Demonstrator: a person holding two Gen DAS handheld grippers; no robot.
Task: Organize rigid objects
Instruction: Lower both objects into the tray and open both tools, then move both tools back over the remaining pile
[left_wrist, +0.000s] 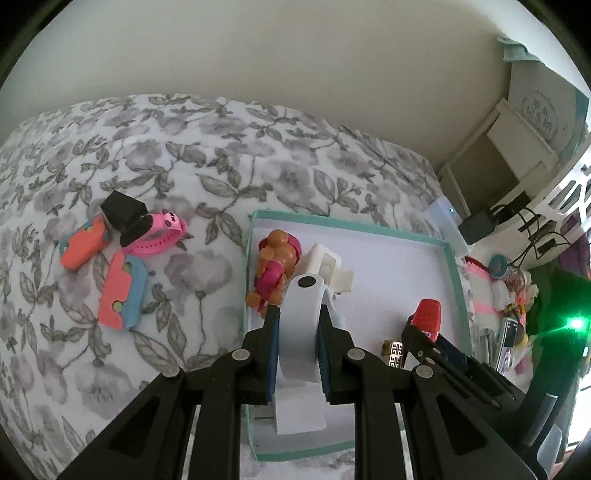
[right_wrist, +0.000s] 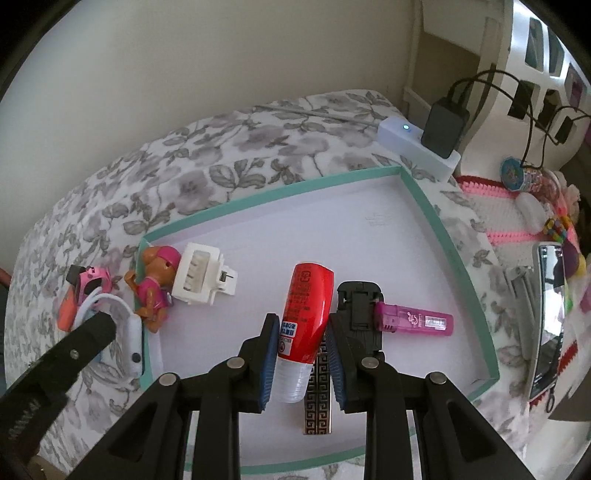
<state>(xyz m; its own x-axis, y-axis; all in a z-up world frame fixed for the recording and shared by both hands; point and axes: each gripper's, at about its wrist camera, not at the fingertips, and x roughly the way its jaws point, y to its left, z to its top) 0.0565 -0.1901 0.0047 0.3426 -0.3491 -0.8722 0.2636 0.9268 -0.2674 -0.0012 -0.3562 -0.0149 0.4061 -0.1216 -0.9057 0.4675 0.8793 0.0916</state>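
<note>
Two grippers loaded | left gripper (left_wrist: 295, 332) pinches white band-shaped device (left_wrist: 301, 325) over teal-rimmed tray (left_wrist: 456, 280) | right gripper (right_wrist: 301, 332) clamps red bottle (right_wrist: 306, 314) above tray floor | beyond: dog figure (left_wrist: 275, 269), white clip (right_wrist: 201, 275) in tray | farther left: pink watch (left_wrist: 162, 232) on floral cover (left_wrist: 221, 155)

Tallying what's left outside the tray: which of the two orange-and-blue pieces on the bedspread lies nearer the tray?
The lower orange-and-blue piece; the other lies farther left, beside the pink watch.

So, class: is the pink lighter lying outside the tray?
No, the pink lighter lies inside the tray, right of the red bottle.
</note>
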